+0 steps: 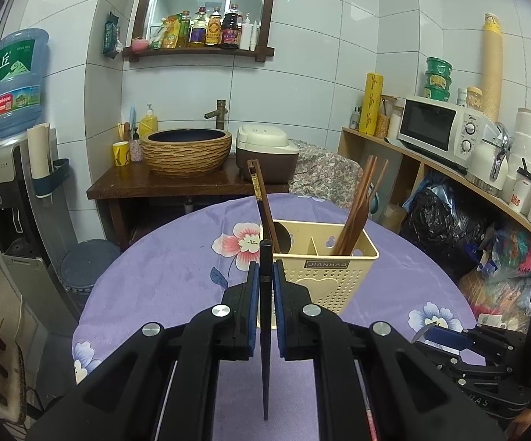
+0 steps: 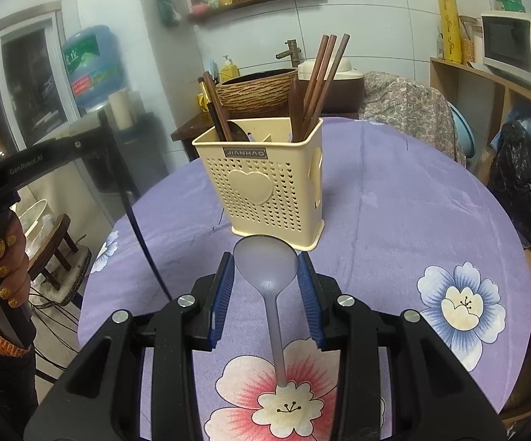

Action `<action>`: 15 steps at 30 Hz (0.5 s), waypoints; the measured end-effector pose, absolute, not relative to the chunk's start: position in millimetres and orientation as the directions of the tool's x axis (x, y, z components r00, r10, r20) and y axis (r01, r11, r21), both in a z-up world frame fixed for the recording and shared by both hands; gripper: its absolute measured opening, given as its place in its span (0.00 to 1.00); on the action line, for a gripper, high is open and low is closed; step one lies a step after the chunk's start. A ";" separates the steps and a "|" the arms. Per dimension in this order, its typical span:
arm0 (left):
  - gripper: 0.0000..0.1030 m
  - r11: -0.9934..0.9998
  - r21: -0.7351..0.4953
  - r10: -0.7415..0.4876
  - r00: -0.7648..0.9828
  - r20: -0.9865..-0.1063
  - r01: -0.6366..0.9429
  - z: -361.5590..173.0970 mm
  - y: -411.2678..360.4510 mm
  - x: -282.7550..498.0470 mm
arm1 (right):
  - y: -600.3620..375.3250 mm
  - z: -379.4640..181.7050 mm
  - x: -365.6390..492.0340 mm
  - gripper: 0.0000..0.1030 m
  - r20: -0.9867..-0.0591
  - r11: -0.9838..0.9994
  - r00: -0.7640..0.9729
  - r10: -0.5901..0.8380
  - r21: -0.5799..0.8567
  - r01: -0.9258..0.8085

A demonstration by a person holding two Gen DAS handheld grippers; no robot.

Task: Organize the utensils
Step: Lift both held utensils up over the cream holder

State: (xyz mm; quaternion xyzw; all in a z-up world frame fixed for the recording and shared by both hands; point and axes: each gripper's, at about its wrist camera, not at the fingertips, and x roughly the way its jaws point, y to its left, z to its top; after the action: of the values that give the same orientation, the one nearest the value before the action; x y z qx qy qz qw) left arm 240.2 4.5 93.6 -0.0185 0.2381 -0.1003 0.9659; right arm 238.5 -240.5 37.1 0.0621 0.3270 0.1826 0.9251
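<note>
A cream perforated utensil holder stands on the purple floral tablecloth. Brown chopsticks stand in its right compartment, and darker chopsticks lean in its left one. My left gripper is shut on a dark chopstick, held upright just in front of the holder's left side. My right gripper is open with its pads on either side of the bowl of a translucent grey spoon that lies on the cloth. The right gripper also shows in the left wrist view.
A wash basin and rice cooker stand on a dark counter behind the table. A shelf with a microwave runs along the right. A water dispenser stands at left, a wooden stool beside the table.
</note>
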 end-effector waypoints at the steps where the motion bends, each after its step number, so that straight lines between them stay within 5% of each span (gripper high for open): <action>1: 0.09 0.979 -0.082 -0.203 0.868 -0.453 0.186 95.3 4.4 240.2 | -239.5 39.9 240.5 0.35 -0.579 0.922 0.717 0.387 0.237 -0.306; 15: 0.09 0.955 -0.100 -0.295 0.893 -0.338 0.278 208.1 8.5 260.8 | -217.7 165.0 290.4 0.35 -0.402 0.914 0.821 0.404 0.149 -0.377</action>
State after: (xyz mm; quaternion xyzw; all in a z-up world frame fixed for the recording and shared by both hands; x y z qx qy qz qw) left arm 260.8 8.5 208.1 -0.0245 0.1776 -0.1474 0.9727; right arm 290.4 -217.7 165.0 0.0315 0.2176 0.2048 0.9538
